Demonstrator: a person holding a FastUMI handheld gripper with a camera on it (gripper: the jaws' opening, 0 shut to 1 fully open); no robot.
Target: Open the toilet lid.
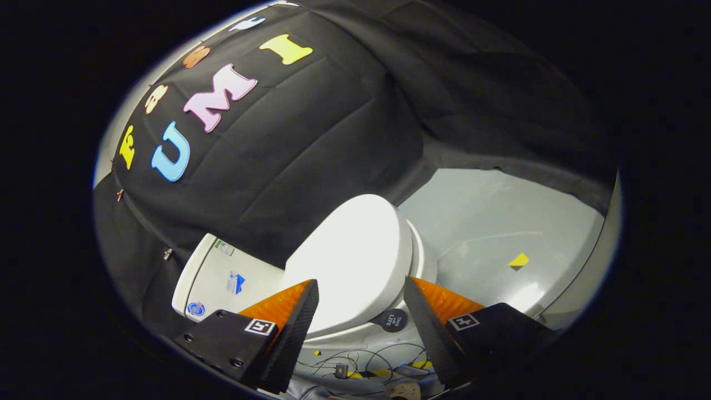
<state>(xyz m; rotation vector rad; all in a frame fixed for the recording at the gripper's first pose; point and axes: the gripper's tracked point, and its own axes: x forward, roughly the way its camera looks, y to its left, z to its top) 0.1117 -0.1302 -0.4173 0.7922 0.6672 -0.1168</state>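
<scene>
Spread fingers [311, 294] flanking closed toilet lid [355, 261]

the handheld gripper [361, 294] seen from its own camera: two wedge-shaped fingers [297, 328], spread wide with a clear gap between them, taper to narrow tips and show a fine woven, carbon-fibre-like texture on their inner faces. each finger rises from a flat black mounting block [225, 339] with angled edges, matched by a second block [500, 328] on the other side. small round screw heads [238, 363] dot the first block. each block carries a square black-and-white fiducial marker [260, 326], the second marker [464, 321] bearing a different pattern.
</scene>
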